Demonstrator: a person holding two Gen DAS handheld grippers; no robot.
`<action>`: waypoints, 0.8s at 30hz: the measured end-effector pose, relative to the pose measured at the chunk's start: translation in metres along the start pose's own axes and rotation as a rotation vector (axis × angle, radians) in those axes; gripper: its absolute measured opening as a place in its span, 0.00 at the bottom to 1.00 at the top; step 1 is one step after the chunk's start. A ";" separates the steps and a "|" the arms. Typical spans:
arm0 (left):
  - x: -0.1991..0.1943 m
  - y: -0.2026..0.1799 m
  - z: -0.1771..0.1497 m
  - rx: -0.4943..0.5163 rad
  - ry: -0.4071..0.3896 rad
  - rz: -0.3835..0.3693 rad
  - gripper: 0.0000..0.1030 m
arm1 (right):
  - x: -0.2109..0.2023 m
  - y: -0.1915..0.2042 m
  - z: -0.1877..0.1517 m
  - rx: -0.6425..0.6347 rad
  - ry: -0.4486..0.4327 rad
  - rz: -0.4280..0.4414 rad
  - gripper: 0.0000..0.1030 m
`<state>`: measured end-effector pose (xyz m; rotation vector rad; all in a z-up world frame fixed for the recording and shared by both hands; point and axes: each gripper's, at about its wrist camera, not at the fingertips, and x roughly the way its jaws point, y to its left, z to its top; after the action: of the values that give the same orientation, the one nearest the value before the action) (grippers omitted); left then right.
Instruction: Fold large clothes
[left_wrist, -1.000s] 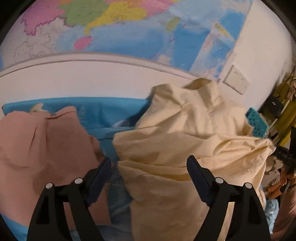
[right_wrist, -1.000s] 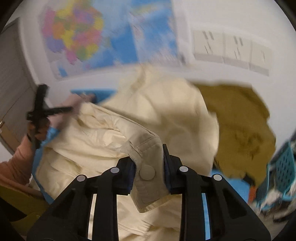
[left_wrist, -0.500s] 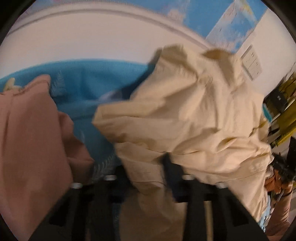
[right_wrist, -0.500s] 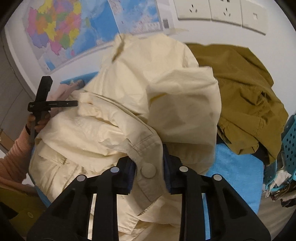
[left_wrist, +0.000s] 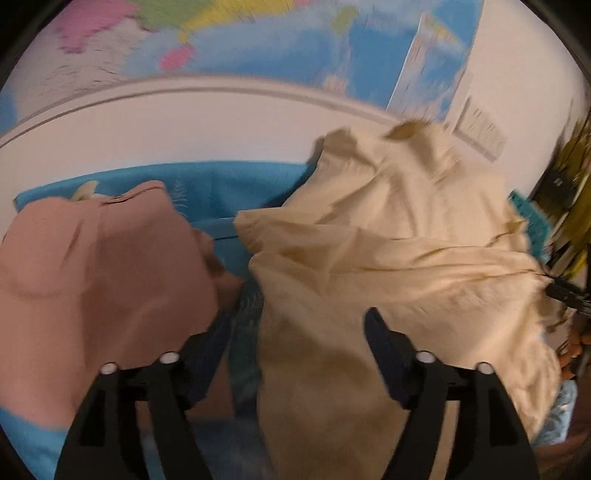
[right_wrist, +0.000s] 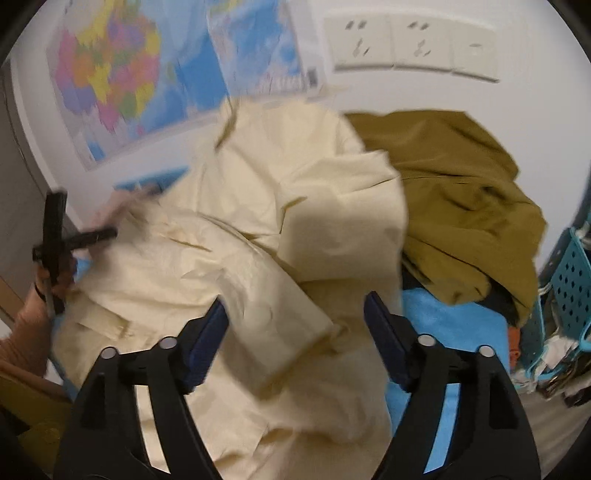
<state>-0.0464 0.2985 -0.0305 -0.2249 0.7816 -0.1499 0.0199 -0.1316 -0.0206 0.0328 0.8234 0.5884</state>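
Now — cream jacket (right_wrist: 258, 229) crumpled, soft; right gripper (right_wrist: 295, 325) wide.

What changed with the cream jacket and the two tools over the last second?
The right tool let go of the cream jacket: its jaws, shut on the buttoned edge, have just opened. The left tool closed on the jacket's hem, then reopened. The pink garment and olive garment stayed put.

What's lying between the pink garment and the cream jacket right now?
Only bare blue cover: in the left wrist view a strip of it separates the pink garment from the cream jacket, with nothing else on it.
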 end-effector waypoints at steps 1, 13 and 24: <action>-0.015 0.003 -0.009 -0.006 -0.016 -0.017 0.75 | -0.007 -0.004 -0.004 0.022 -0.006 0.006 0.84; -0.058 -0.019 -0.136 -0.077 0.120 -0.192 0.83 | -0.029 -0.035 -0.114 0.293 0.129 0.179 0.93; -0.045 -0.067 -0.163 -0.065 0.135 -0.268 0.50 | -0.012 -0.003 -0.127 0.276 0.168 0.357 0.23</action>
<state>-0.1971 0.2202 -0.0952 -0.3842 0.8890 -0.3967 -0.0738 -0.1646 -0.1010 0.3933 1.0686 0.8165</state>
